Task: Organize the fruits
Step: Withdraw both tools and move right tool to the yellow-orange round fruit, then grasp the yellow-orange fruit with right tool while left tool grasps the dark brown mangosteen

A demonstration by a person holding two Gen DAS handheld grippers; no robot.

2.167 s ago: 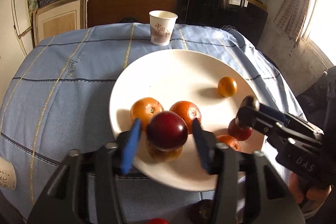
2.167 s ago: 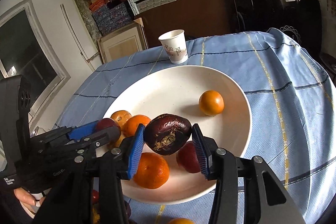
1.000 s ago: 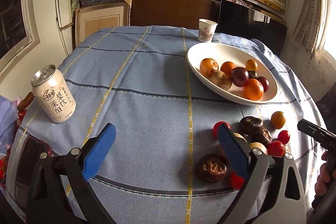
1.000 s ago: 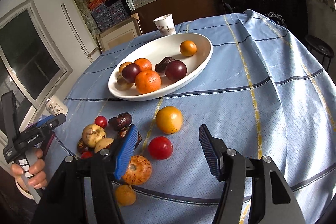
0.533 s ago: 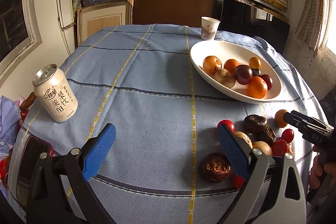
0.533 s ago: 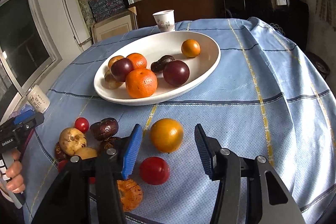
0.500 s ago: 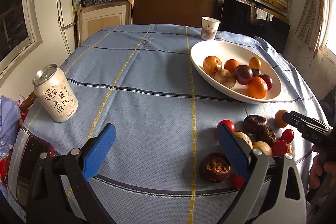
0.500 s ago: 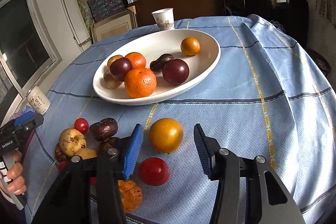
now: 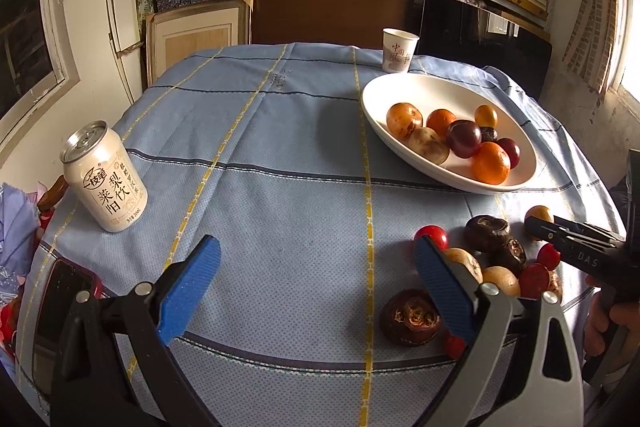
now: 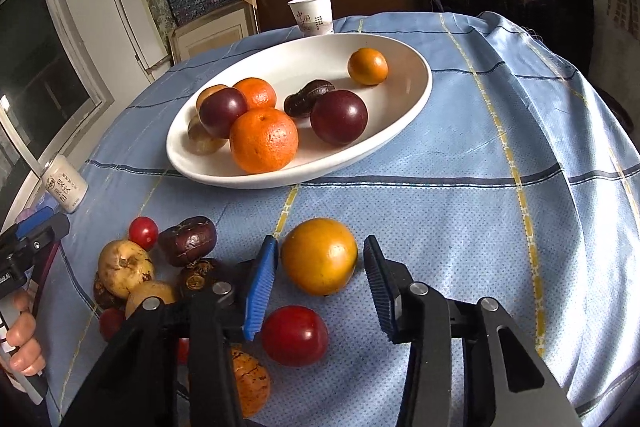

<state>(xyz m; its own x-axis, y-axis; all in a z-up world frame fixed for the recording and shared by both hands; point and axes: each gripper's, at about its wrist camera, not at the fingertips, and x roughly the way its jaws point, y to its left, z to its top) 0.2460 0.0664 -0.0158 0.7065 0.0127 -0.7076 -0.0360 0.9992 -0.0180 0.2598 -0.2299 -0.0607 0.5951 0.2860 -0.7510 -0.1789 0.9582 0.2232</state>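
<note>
My right gripper point(image 10: 320, 281) stands wide around the orange point(image 10: 319, 256); firm, round, likely to roll, so I'd pinch its middle; left gripper point(image 9: 316, 281) wide, empty.

In the left wrist view, the left tool's point(image 9: 316, 283) right finger point(image 9: 440, 287) hides part of a pale fruit point(image 9: 464, 261) and a small red fruit point(image 9: 454, 345). The phone point(image 9: 60, 301) is partly covered by the tool's frame. In the right wrist view, the right tool's point(image 10: 318, 283) body covers most of a cracked orange fruit point(image 10: 250, 383).
</note>
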